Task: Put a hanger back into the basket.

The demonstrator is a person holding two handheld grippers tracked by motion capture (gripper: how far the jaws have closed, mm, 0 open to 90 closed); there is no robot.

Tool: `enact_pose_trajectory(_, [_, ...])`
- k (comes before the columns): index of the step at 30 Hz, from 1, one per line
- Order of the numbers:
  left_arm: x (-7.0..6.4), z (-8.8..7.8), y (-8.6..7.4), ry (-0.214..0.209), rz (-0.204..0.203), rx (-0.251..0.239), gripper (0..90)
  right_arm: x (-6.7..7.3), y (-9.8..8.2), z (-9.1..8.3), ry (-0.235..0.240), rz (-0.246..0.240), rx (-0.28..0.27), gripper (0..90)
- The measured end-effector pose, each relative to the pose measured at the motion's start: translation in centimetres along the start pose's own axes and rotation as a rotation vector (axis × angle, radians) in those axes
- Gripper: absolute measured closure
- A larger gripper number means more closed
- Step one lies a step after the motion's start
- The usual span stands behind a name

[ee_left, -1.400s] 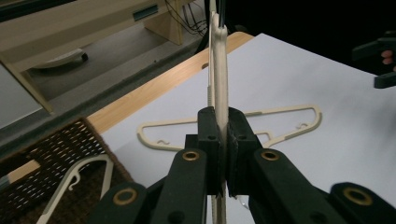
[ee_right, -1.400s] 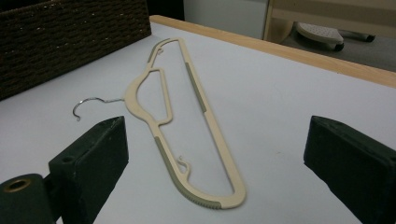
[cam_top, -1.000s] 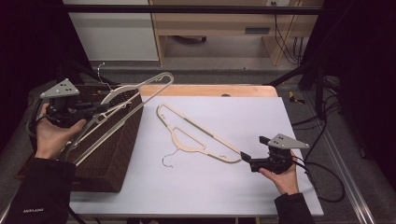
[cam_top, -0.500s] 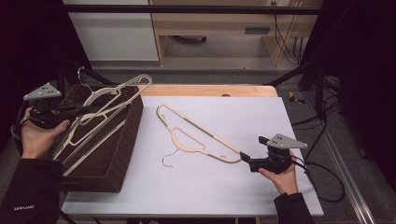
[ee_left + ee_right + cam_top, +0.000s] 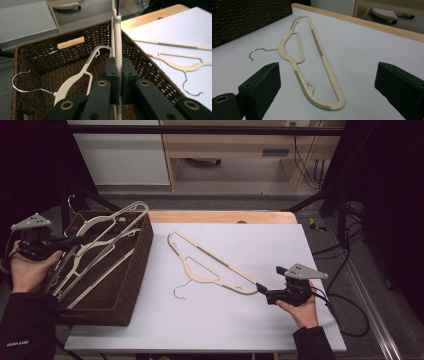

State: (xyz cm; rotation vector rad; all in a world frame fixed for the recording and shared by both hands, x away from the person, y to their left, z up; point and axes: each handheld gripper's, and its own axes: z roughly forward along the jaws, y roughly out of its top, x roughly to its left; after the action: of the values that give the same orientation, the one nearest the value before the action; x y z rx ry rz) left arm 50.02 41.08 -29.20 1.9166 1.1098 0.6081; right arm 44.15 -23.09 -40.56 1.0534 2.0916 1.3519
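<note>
A: What has changed since the earlier frames?

B: The left gripper (image 5: 75,240) has carried its hanger leftward and down. The held hanger (image 5: 107,227), which stood raised above the basket a second ago, now lies low across the basket's top, tilted, with its far end over the rear rim. The right gripper (image 5: 260,288) has stayed in place at the near right of the counter (image 5: 320,255).

A: State of the left gripper?

B: Pressed together on the held hanger. In the left gripper view its two black pads (image 5: 111,72) clamp the cream bar (image 5: 117,50) edge-on, the bar running straight away from the camera over the basket's far wall.

A: And what surrounds it?

B: A dark woven basket (image 5: 135,280) at the counter's left end. A second cream hanger (image 5: 75,80) lies inside it, its wire hook (image 5: 22,86) curving toward the basket's left wall in the left gripper view. A slot handle shows in the far wall.

A: State of the right gripper?

B: Spread wide, holding nothing. In the right gripper view its jaws stand well apart, low over the counter, on either side of the near end of a third hanger (image 5: 312,67).

A: Where does that hanger lie?

B: Flat on the white counter top, between basket and right gripper, running diagonally, its wire hook (image 5: 181,287) toward the near side. The right gripper's tips are just beside its nearer end, not gripping it.
</note>
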Motion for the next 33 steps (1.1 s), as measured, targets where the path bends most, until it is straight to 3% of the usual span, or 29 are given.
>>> enact_pose_trajectory(7, [1.3,0.6,-0.9,-0.001,-0.005,0.046,86.1,0.0,0.0,0.1,0.002,0.000,0.006,7.0])
enact_pose_trajectory(22, [3.5,0.8,-4.3,-0.070,-0.052,0.138,86.1,0.1,-0.2,0.5,0.007,-0.007,0.026,6.7])
enact_pose_trajectory(25, [3.4,1.9,-5.1,-0.068,-0.046,0.201,86.1,0.2,-0.2,0.6,0.009,-0.002,0.031,6.7])
enact_pose_trajectory(28, [3.2,3.2,-5.8,-0.096,-0.061,0.221,85.9,0.2,-0.2,0.6,0.009,-0.002,0.029,6.8])
enact_pose_trajectory(31, [2.9,4.4,-6.5,-0.085,-0.068,0.258,85.4,0.2,-0.2,0.5,0.010,-0.005,0.026,6.8])
enact_pose_trajectory(33, [3.2,4.2,-6.9,-0.064,-0.118,0.214,84.7,0.2,-0.2,0.5,0.010,-0.005,0.025,6.8])
